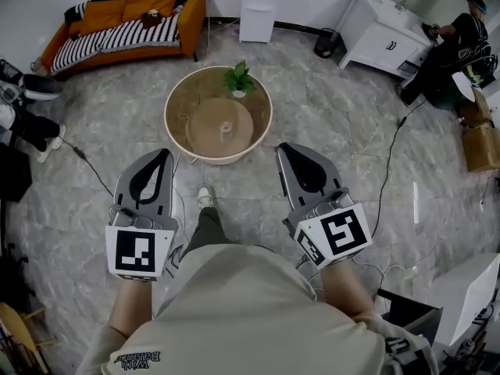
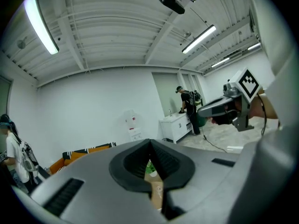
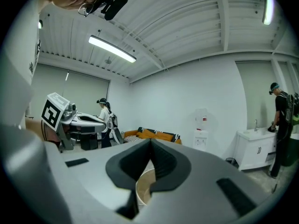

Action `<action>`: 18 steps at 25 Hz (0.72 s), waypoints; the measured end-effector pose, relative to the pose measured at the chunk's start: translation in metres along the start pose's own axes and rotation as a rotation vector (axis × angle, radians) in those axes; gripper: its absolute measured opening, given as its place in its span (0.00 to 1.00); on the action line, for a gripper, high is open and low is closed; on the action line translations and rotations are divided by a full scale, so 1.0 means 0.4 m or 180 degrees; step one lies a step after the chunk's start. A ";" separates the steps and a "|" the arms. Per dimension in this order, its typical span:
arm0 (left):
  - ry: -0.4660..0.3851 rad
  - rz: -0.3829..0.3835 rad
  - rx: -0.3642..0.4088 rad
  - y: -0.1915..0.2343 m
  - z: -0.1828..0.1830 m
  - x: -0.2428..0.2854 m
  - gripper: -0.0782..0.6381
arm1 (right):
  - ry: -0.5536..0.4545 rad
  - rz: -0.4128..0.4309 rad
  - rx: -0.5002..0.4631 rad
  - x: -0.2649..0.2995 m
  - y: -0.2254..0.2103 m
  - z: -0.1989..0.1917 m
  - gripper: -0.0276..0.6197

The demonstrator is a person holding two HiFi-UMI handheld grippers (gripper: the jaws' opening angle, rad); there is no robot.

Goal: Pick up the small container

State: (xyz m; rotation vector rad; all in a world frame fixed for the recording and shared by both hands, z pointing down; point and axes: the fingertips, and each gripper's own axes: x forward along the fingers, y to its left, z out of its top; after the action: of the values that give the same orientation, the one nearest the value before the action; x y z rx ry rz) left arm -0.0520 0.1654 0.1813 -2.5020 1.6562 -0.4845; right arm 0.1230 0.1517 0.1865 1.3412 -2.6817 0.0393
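The small container (image 1: 225, 128) stands at the middle of the round wooden table (image 1: 181, 92), on its inner disc. A small potted plant (image 1: 238, 79) is at the table's far edge. Both grippers hang over the floor on the near side of the table, pointing toward it. My left gripper (image 1: 162, 156) is shut and empty, with its tips meeting in the left gripper view (image 2: 149, 141). My right gripper (image 1: 286, 148) is likewise shut with nothing in it (image 3: 150, 141). Through each gripper's hollow I glimpse part of the table.
An orange sofa (image 1: 125, 18) and a water dispenser (image 1: 260, 6) stand at the back wall. A white sink cabinet (image 1: 383, 33) with a person (image 1: 457, 49) is at the back right. Another person (image 1: 23, 108) is at the left. Cables (image 1: 391, 162) cross the marble floor.
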 end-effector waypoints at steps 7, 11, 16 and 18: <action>-0.0064 -0.0105 -0.0013 0.155 0.022 0.170 0.12 | 0.0104 0.0029 -0.0038 0.229 -0.038 0.040 0.04; -0.0051 -0.0204 -0.0022 0.267 0.018 0.283 0.12 | 0.0187 -0.0050 -0.0031 0.372 -0.079 0.061 0.04; -0.0052 -0.0297 -0.0013 0.405 0.001 0.404 0.12 | 0.0249 -0.0171 0.0000 0.539 -0.115 0.081 0.04; -0.0043 -0.0329 -0.0024 0.455 -0.007 0.447 0.12 | 0.0261 -0.0224 0.0009 0.598 -0.131 0.089 0.04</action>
State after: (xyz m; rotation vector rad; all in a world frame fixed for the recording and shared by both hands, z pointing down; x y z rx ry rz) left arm -0.1490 -0.0707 0.1738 -2.6001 1.5327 -0.4711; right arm 0.0192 -0.0728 0.1825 1.4019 -2.5665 0.0884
